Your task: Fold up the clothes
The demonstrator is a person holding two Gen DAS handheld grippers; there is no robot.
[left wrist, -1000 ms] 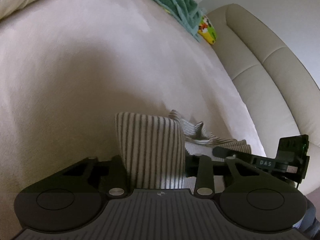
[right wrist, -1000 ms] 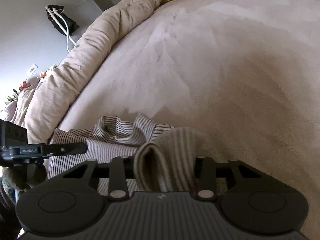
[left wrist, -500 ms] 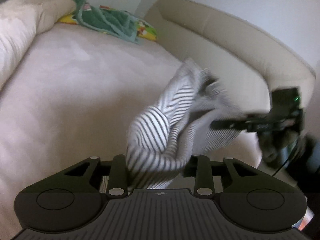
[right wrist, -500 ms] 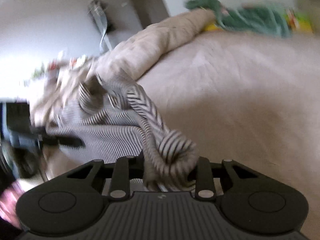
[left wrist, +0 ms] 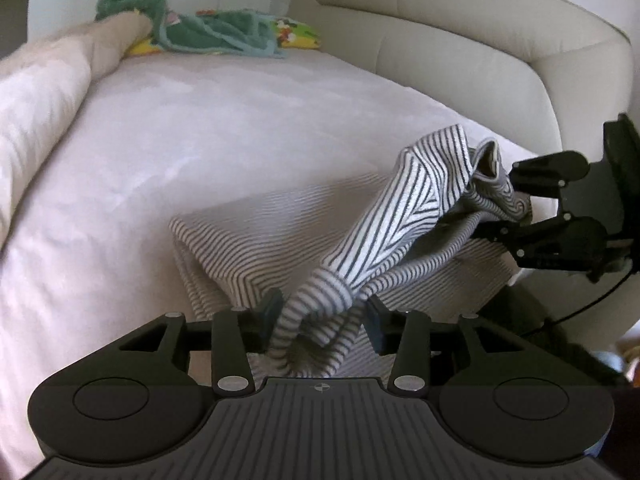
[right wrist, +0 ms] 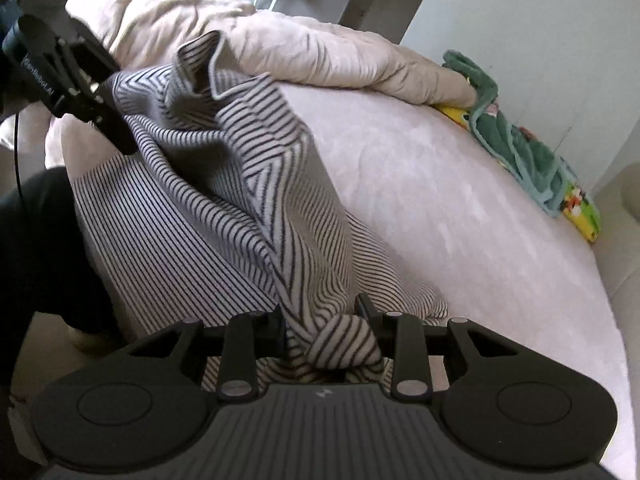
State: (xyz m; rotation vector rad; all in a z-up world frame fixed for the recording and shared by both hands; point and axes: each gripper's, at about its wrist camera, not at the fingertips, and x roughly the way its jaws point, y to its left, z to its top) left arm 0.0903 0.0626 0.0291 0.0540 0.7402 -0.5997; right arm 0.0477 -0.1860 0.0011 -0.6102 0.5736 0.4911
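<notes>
The grey-and-white striped knit garment (left wrist: 416, 216) lies half-folded on the pale pink bed (left wrist: 200, 128). Left tongs (left wrist: 320, 314) are opening, cuff between them; right tongs (right wrist: 322, 330) clamp a bunched sleeve. Folding remains unfinished.

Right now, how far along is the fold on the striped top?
Early. Done: striped top partly flat on the bed. In hand: right hand-held gripper pinches one bunched end; left hand-held gripper is opening around the other. Left: actual folds.
</notes>
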